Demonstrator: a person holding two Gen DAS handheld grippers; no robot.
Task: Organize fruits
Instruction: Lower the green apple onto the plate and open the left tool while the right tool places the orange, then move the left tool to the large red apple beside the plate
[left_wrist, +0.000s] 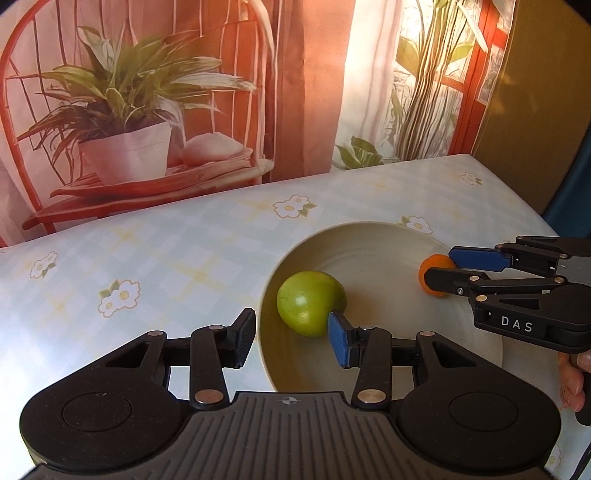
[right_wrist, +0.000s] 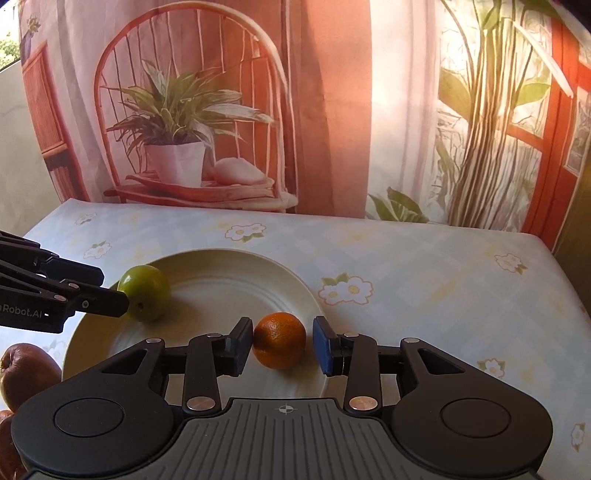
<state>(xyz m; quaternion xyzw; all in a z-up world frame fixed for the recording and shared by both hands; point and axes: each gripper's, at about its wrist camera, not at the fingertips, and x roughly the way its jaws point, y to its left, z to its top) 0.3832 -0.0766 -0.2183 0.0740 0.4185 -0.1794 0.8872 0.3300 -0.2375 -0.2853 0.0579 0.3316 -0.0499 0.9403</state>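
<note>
On plate (right_wrist: 207, 269), centre of the right wrist view: orange (right_wrist: 279, 339) low at the near rim, green apple (right_wrist: 144, 298) at the left rim, both resting on the dish atop the flower-print table (right_wrist: 424, 280). Likely trouble from here: round fruit rolling off toward the rim or onto the cloth if nudged by a withdrawing pad, caused by the shallow slope of the plate and the orange sitting so near the edge; a bump between the two tools also possible, given how near together both work over one dish. Right hand-held gripper (right_wrist: 282, 345): parted narrowly, straddling the orange, left pad at or just beside the peel, right pad clear of it by a visible gap, so no squeeze. Left hand-held gripper (left_wrist: 291, 338): parted somewhat wider, blue pad touching or just beside the apple's lower right, other pad well clear over the table left of the rim, nothing clamped. Lower left of the right wrist view: red apple (right_wrist: 27, 373) waiting off the plate.
</note>
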